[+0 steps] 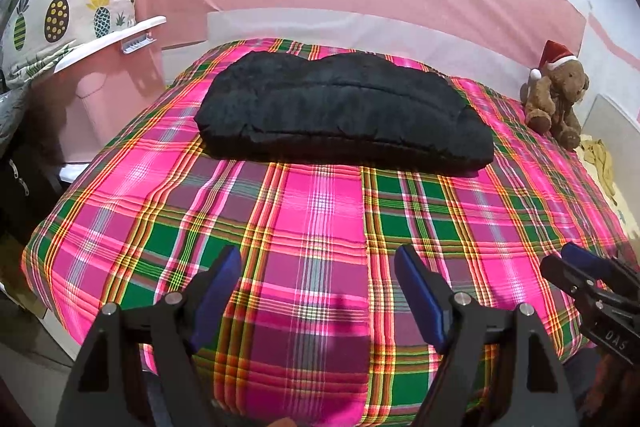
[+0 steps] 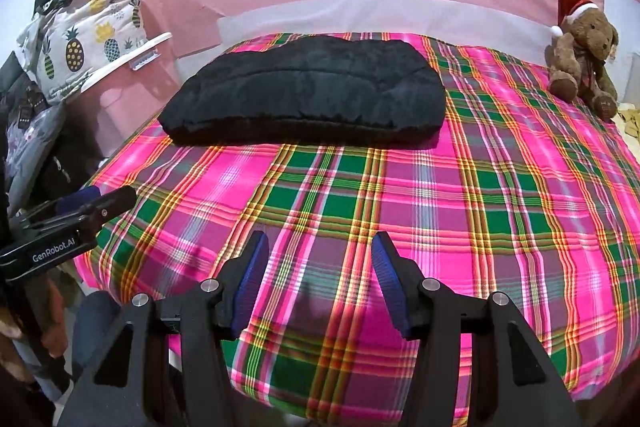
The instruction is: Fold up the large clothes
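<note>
Both grippers, left [image 1: 318,291] and right [image 2: 320,281], hover over the bed's [image 1: 320,227] near edge, jaws wide and empty; the coat [image 1: 340,115] lies folded beyond, seemingly finished.

Both grippers are black plastic. The left gripper [image 1: 318,263] has blue ribbed pads [image 1: 420,291], silver screws and white "GenRobot.AI" lettering. The right gripper [image 2: 320,247] matches; its side print looks like "DAS", though blurred.

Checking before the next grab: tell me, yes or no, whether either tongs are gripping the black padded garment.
No: the black padded garment lies folded on the plaid bedspread, apart from both.
</note>
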`<control>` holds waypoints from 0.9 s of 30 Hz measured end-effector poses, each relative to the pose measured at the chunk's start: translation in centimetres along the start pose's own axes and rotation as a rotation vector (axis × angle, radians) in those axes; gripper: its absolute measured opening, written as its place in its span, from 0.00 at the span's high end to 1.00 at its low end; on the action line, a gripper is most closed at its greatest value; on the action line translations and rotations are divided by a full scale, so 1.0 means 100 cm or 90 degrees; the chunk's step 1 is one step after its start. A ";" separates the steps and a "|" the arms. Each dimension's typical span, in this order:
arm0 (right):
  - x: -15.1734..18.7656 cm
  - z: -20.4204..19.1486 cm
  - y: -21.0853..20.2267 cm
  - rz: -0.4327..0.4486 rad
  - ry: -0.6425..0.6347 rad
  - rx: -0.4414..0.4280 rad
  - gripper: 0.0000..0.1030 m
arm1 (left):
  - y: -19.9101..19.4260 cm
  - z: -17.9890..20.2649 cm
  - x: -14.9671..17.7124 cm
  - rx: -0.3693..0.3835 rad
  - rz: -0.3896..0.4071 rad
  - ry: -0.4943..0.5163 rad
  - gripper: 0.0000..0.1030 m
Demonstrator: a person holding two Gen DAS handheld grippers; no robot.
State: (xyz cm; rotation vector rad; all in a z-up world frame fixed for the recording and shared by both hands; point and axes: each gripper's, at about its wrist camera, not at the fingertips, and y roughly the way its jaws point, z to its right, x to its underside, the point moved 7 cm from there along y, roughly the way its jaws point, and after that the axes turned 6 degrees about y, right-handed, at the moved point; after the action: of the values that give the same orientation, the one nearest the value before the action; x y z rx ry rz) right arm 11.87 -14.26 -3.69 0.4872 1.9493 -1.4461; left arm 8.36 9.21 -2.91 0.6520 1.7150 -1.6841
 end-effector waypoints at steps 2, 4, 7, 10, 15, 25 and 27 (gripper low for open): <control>0.000 0.000 0.000 -0.001 0.000 0.000 0.48 | 0.000 0.000 0.000 -0.001 0.000 0.001 0.22; 0.000 0.000 0.001 -0.002 -0.001 0.001 0.48 | 0.000 0.000 0.001 -0.002 -0.001 0.002 0.22; 0.001 0.000 0.001 -0.003 -0.001 0.000 0.48 | 0.000 0.001 0.002 -0.002 -0.001 0.003 0.22; 0.001 0.000 0.001 -0.002 0.000 0.001 0.48 | 0.000 0.001 0.003 -0.002 -0.002 0.004 0.22; 0.001 -0.001 0.001 -0.003 0.000 0.001 0.48 | 0.000 0.003 0.004 -0.002 -0.003 0.004 0.22; 0.003 -0.001 0.001 -0.004 -0.001 -0.001 0.48 | -0.002 0.003 0.004 0.001 0.000 0.000 0.22; 0.003 0.000 0.001 -0.004 -0.002 -0.001 0.48 | -0.002 0.002 0.004 0.001 0.002 0.002 0.22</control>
State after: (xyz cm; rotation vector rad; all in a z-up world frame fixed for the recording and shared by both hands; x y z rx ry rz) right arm 11.73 -14.21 -3.92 0.4788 1.9507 -1.4484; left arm 7.91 8.91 -3.06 0.6578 1.7144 -1.6837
